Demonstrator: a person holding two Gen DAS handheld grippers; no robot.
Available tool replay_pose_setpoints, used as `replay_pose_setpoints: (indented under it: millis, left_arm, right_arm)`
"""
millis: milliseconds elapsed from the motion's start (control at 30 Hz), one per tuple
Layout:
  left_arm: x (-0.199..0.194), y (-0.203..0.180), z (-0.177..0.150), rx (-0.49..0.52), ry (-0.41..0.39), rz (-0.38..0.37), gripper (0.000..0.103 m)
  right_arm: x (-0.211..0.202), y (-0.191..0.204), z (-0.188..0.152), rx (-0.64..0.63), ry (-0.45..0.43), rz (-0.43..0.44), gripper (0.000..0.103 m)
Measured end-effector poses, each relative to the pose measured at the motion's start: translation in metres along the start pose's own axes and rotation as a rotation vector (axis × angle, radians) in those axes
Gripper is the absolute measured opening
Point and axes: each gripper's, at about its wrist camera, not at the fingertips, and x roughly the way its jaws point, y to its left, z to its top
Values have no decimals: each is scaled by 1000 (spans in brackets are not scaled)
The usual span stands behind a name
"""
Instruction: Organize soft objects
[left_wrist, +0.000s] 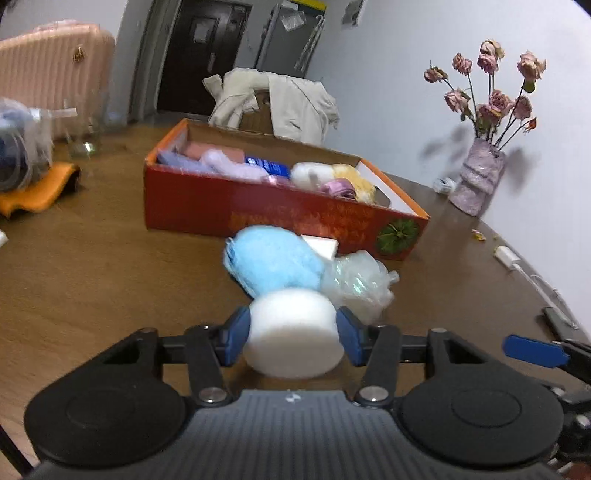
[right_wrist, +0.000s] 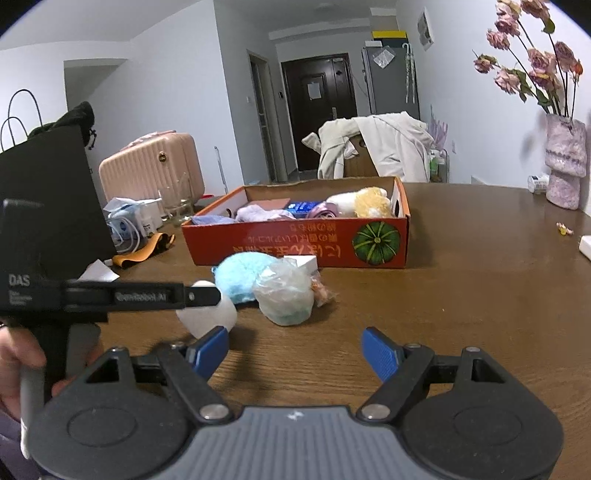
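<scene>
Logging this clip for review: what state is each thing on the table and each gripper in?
left gripper: jaws shut on white sponge
white sponge: gripped, on the table
right gripper: jaws open, nothing between
red box: open, partly filled
blue fluffy item: loose on table
plastic-wrapped item: loose on table

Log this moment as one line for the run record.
left claw: shut on white sponge | right claw: open, empty | red box: partly filled | table

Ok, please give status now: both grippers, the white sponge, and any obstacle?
Left gripper shut on white sponge. Right gripper open, empty. Blue plush and plastic bag between sponge and red box.
</scene>
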Motion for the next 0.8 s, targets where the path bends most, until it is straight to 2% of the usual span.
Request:
replay_pose_setpoints:
  millis: [100,200,300,367,433,567,667,733,800]
  left_arm:
    - [-20,3,-14,18,-8,-21,54]
    - [-39,14,-30,1,24,-78,68]
    - [-47,23,-34,-25,21,-104,68]
    - [-49,28,-32,-32,16,-99,68]
    - [-48,32,-30,-52,19,-101,68]
    - [-43,38,-24,-104,43,-147,60]
    - [-37,34,-22,-90,56,-166,52]
    - [-33,32,-22,-93,65,-171,52]
    - [-32,25,-22,-63,49,-163,62]
  right_arm:
    - [2,-1,0,1,8,5,79]
    - [9,0,0,27,21,66,79]
    - [24,4,2,55,42,128,77]
    - [35,11,4,47,58,131,76]
    - [42,18,5,26,71,130,71]
    - [48,22,4,34,84,150,66]
    - [51,19,5,40,86,142,60]
    - [53,15,6,55,79,124,59]
    - [55,9,10,70,60,99,59]
